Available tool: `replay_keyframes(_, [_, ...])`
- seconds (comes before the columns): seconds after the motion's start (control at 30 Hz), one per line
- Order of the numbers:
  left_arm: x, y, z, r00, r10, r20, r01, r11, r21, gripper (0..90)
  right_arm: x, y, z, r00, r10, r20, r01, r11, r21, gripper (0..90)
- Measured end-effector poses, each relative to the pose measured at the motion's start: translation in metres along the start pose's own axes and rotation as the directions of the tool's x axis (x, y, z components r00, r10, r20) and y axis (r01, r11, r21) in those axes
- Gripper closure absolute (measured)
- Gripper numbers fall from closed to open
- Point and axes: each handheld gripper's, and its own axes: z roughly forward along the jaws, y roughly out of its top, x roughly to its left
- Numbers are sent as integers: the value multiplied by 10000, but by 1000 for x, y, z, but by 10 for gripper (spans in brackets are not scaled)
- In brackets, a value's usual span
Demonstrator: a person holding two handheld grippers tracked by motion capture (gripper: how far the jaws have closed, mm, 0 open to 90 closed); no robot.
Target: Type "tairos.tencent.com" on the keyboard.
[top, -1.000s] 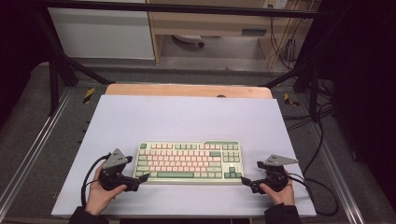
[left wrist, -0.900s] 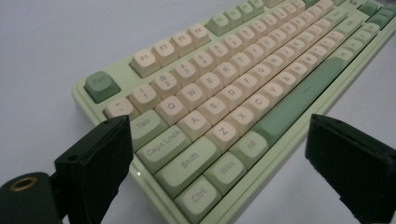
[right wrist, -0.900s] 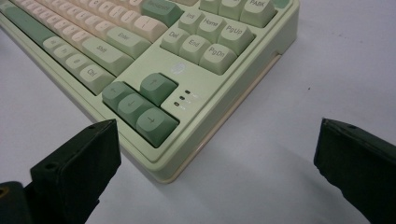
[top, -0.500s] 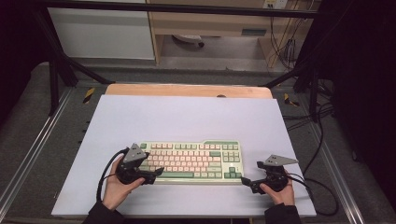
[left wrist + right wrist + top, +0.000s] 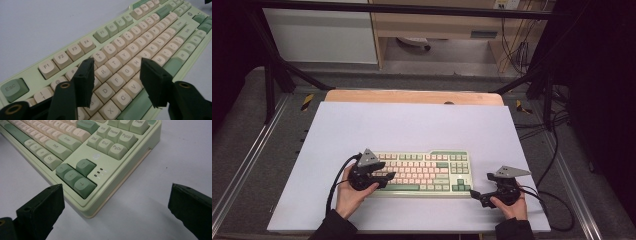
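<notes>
A pale green keyboard with cream keys lies flat on the white table top, near its front edge. My left gripper reaches over the keyboard's left end. In the left gripper view it hovers above the letter keys. Its jaws have just been closing and stand about half apart, with nothing held between them. My right gripper rests on the table at the keyboard's front right corner. It is wide open, and the arrow keys lie just ahead of its left jaw.
The white top stretches bare behind the keyboard to a wooden strip at the far edge. Cables trail off the table's right side. Black frame rails stand at the back left.
My left hand has slid right from beside the keyboard to over its left end, and its jaws have narrowed. The right hand and the keyboard have stayed put.
</notes>
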Motion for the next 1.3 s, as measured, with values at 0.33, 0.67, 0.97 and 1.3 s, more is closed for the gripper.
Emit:
replay_keyframes(0.33, [1,2,11,9999,-84,-134,84,10000,-27,725,0,0,0,10000,-10,-19,10,10000,35,11])
replay_keyframes(0.67, [-2,3,24,9998,13,-193,-12,10000,54,879,0,0,1,10000,15,-32,-15,10000,73,11])
replay_keyframes(0.97, [-1,3,30,9998,34,-193,-34,10000,14,898,0,0,1,10000,-44,-54,44,10000,88,11])
replay_keyframes(1.3, [-3,1,33,9996,174,-233,-173,9998,54,898,0,0,1,10000,10,-54,-9,9999,106,11])
